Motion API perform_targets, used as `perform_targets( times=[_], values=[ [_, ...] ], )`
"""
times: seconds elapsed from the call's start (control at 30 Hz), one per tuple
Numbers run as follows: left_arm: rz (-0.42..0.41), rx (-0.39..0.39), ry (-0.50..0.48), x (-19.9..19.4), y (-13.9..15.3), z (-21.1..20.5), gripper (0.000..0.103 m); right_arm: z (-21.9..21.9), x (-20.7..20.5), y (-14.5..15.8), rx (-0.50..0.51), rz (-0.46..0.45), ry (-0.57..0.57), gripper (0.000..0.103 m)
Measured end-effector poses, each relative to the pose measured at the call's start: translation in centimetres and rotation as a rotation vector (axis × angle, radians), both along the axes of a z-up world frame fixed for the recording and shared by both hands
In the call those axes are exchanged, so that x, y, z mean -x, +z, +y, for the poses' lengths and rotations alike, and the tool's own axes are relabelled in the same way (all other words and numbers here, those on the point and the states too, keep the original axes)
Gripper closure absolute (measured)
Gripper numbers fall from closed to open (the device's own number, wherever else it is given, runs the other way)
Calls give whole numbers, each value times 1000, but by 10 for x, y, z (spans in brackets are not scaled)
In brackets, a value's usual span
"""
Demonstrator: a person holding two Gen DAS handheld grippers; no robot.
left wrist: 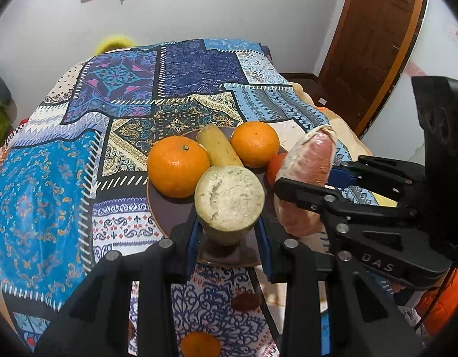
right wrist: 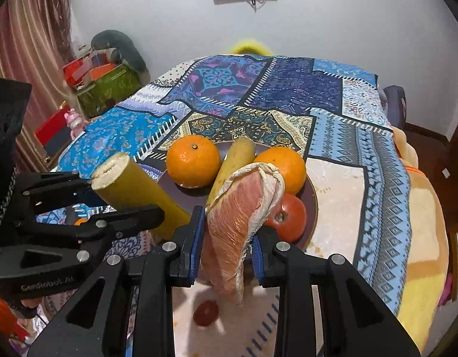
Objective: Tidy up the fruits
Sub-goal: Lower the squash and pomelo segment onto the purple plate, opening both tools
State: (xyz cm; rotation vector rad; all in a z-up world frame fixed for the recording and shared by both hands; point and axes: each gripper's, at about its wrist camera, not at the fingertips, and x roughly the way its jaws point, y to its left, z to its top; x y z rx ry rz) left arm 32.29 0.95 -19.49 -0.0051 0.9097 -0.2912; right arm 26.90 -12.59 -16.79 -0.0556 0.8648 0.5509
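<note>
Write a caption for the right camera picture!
Right gripper holds a pomelo wedge above the fruit plate.

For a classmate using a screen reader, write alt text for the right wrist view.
The right gripper clamps a pink pomelo wedge above a dark plate holding two oranges, a banana and a tomato. At left, the left gripper grips a cut sugarcane piece. A small red fruit lies on the patchwork cloth.
</note>
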Motion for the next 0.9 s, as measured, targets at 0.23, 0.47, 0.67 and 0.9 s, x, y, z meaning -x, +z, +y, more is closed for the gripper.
perform_targets(
  times=[0.23, 0.47, 0.67, 0.9],
  values=[
    [2, 10, 20, -19, -5, 2, 69, -6, -14, 7, -22, -24, -12, 76],
    [-25, -11, 47, -29, -5, -1, 69, -21, -17, 9, -39, -27, -43, 75],
    [-52, -35, 45, -25, 0, -4, 54, -29, -12, 7, -25, -29, -59, 73],
    [-62, -31, 65, -12, 10, 3, 51, -30, -6, 8, -28, -22, -66, 71]
  ],
)
